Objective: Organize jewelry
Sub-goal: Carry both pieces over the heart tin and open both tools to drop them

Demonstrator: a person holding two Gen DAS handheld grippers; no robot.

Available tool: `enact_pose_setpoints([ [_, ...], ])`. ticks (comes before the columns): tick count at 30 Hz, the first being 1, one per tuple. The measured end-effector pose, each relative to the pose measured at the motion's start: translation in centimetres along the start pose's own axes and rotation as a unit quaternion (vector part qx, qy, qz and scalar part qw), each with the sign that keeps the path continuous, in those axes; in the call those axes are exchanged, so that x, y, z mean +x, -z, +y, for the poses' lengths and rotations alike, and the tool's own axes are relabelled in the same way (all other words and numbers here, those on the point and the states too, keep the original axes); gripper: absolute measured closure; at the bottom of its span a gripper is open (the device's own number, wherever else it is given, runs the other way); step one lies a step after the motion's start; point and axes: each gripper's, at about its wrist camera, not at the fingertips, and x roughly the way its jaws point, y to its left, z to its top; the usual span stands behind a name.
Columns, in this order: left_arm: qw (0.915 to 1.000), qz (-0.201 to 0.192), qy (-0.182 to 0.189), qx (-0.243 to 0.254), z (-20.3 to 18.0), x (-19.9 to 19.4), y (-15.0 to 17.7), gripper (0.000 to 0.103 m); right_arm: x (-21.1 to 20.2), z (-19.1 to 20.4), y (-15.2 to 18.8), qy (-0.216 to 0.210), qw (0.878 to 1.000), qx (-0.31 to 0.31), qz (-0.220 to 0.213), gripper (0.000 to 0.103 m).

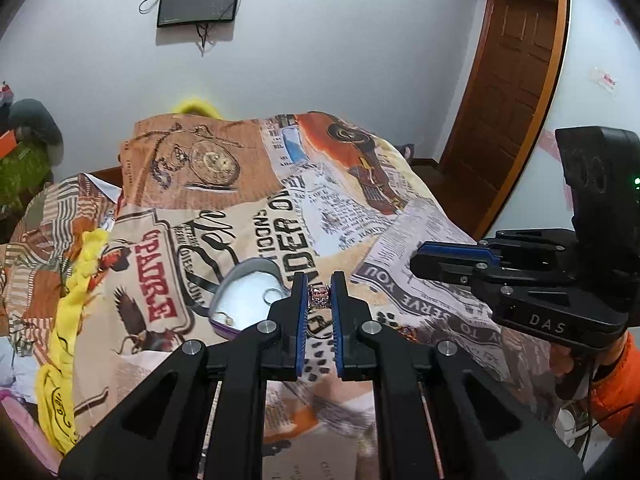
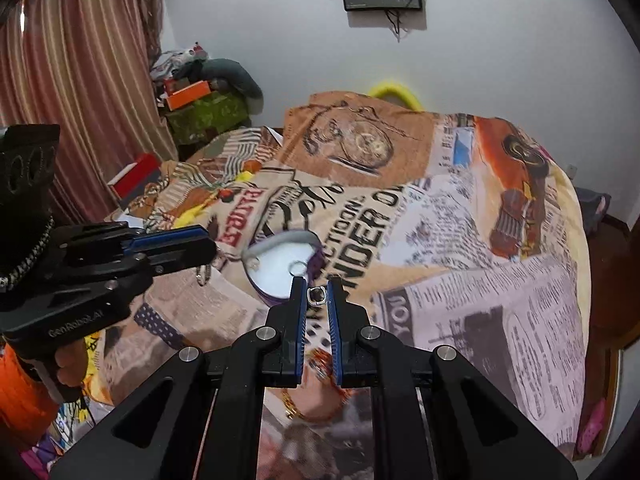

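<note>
Left wrist view shows the left claw [image 1: 319, 292] clenched on a ring [image 1: 319, 295] with a sparkly pink top, its blue ribbed pads pressing both sides. Just left lies a heart-shaped metal tin [image 1: 244, 300], its smooth pale floor holding a thin hoop [image 1: 273, 295]. In the right wrist view, the right claw [image 2: 317, 294] grasps a silver ring with a dark squarish stone [image 2: 317, 295], just near of the tin [image 2: 280, 268]. A gold chain [image 2: 292, 406] lies nearer on the printed bedspread [image 2: 460, 240].

"DAS" on right hand-held gripper [image 1: 416, 266]; "UNDER" on bedspread [image 1: 400, 216].
</note>
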Motion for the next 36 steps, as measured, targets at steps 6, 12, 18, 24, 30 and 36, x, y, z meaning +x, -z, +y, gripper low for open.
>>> enact_pose_setpoints([
  [6, 0.9998, -0.003, -0.012, -0.013, 2.3, 0.6, 0.0, 0.093, 1.6, 1.0, -0.8, -0.016, 1.0, -0.002, 0.0, 0.094],
  [12, 0.9992, 0.008, -0.022, -0.032, 4.9, 2.3, 0.4, 0.093, 4.2, 1.6, -1.5, -0.026, 1.0, -0.002, 0.016, 0.094],
  [18, 0.9987, 0.025, -0.023, -0.04, 6.3, 4.3, 0.8, 0.093, 6.9, 1.9, -1.5, -0.034, 0.999, -0.006, 0.042, 0.094],
  [24, 0.9983, 0.041, -0.015, -0.038, 6.8, 6.4, 0.9, 0.093, 9.3, 2.1, -1.1, -0.033, 0.997, -0.017, 0.073, 0.094],
  [30, 0.9977, 0.057, -0.01, -0.036, 7.0, 8.3, 0.9, 0.093, 11.0, 1.7, -1.0, -0.036, 0.994, -0.018, 0.098, 0.094],
  [36, 0.9965, 0.073, -0.001, -0.041, 7.7, 9.7, 0.8, 0.093, 12.3, 1.8, -1.1, -0.036, 0.993, -0.023, 0.112, 0.094],
])
